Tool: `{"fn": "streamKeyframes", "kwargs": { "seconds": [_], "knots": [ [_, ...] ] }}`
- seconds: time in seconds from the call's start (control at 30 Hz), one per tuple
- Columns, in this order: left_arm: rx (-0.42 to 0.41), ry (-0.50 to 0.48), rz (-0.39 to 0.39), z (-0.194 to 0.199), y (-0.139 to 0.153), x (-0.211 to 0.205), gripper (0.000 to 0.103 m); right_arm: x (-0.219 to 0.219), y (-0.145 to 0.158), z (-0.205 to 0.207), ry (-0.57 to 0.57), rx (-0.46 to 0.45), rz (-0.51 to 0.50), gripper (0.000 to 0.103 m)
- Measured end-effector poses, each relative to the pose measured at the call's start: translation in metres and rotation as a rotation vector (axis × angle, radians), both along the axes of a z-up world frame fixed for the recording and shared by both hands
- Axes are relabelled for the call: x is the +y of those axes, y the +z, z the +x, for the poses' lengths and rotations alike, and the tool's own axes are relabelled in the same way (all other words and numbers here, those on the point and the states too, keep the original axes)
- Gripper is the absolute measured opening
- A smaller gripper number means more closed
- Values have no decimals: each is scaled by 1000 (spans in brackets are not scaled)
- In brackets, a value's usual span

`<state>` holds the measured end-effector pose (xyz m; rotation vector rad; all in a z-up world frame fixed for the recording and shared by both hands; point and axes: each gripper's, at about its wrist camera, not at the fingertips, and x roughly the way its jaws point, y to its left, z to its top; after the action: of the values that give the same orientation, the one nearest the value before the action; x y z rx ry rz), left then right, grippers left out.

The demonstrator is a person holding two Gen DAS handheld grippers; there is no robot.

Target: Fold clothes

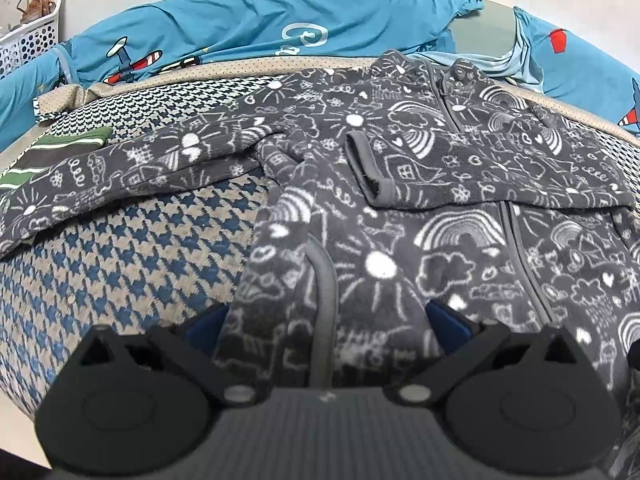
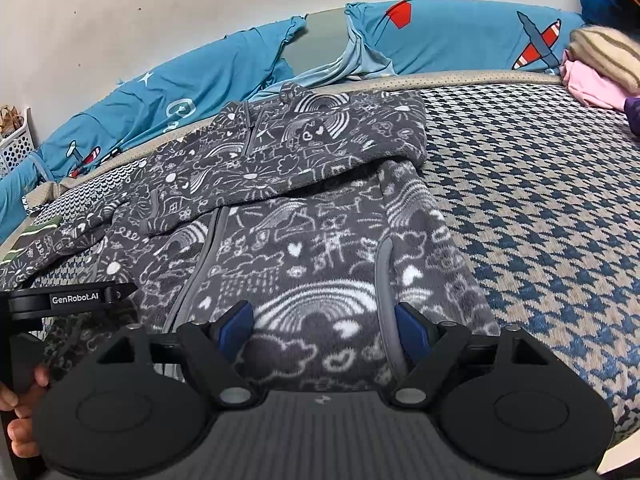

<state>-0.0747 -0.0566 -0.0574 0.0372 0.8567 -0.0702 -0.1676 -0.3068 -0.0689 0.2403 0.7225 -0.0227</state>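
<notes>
While the grey fleece jacket (image 1: 400,208) is spread front-up on the bed (image 1: 132,264), one sleeve (image 1: 120,176) is stretched out to the left of the frame, where its cuff end is laid over a green striped garment (image 1: 60,148). The other sleeve (image 1: 480,176) is folded across the chest, so its cuff (image 1: 368,168) is seen near the middle of the left wrist view. This is judged as a half-done fold: one side is brought in, the other is open to the side.

At the bottom of the left view, the left gripper (image 1: 324,320) is held wide over the hem, with fleece between the blue pads (image 1: 448,324); whether the cloth is touched cannot be told. In the right wrist view, the left gripper's handle (image 2: 72,298) and a hand (image 2: 24,412) are seen at the lower left. In the lower middle, the right gripper (image 2: 324,320) is also held wide above the lower jacket panel, nothing being pinched. Both are probably placed at the hem so that it is reached together. At the upper right, a pile of clothes (image 2: 600,68) is kept apart.
</notes>
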Motion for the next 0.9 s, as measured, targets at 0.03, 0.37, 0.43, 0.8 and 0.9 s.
{"fn": "streamKeyframes", "kwargs": {
  "seconds": [0.03, 0.37, 0.43, 0.8, 0.9],
  "knots": [
    [-1, 1, -2, -1, 1, 0, 103, -1, 0, -2, -2, 0, 6, 77],
    [-25, 6, -25, -14, 9, 3, 103, -2, 2, -15, -2, 3, 18, 77],
    [-34, 7, -34, -18, 12, 5, 103, -1, 3, -18, -2, 2, 13, 77],
    [-65, -9, -31, -36, 19, 0, 103, -3, 11, -35, -55, -16, -30, 77],
    [-69, -30, -20, -41, 20, -5, 103, -4, 13, -39, -76, -26, -47, 77]
  ]
}}
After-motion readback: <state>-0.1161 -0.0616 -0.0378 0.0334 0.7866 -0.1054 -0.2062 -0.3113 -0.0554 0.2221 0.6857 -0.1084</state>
